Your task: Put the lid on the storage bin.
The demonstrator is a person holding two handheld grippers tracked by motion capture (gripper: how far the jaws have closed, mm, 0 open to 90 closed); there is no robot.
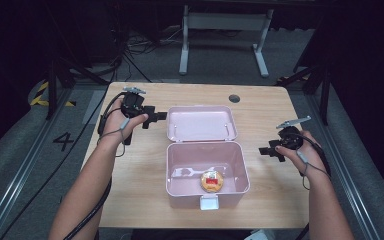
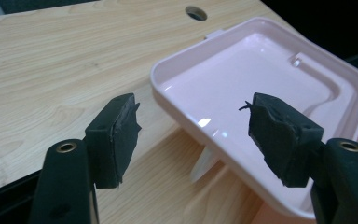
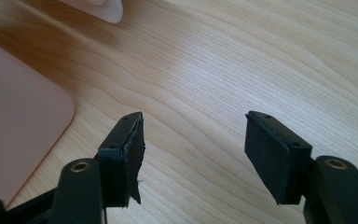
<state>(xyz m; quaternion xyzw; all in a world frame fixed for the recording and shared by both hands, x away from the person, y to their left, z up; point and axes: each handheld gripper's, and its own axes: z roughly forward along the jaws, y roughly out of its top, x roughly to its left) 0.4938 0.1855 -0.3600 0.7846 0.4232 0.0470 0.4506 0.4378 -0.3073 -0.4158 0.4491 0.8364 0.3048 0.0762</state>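
A pink box (image 1: pixel 207 165) sits open in the middle of the wooden table (image 1: pixel 130 175), its lid (image 1: pixel 201 122) thrown back toward twelve o'clock so that the inside faces up. Down in the box, toward its five o'clock corner, lies a small round orange thing with a red label (image 1: pixel 212 181); what it is exactly is too small to tell. The white latch (image 1: pixel 209 201) hangs at the six o'clock wall, facing the person, which leaves the front of the box free to reach into. The left gripper (image 1: pixel 155 117) is held at about ten o'clock from the box, its jaws spread wide and holding nothing, pointing at the lid's left edge; in the left gripper view the lid (image 2: pixel 261 93) lies between and beyond the two jaws, apart from both, which looks like a line-up for taking that rim to swing it shut. The right gripper (image 1: pixel 272 151) waits at three o'clock from the box, also spread and holding nothing, over bare wood (image 3: pixel 242 60) with the box's side (image 3: pixel 18 116) at its left. It is likely parked there to keep out of the lid's path, or to steady the box if needed.
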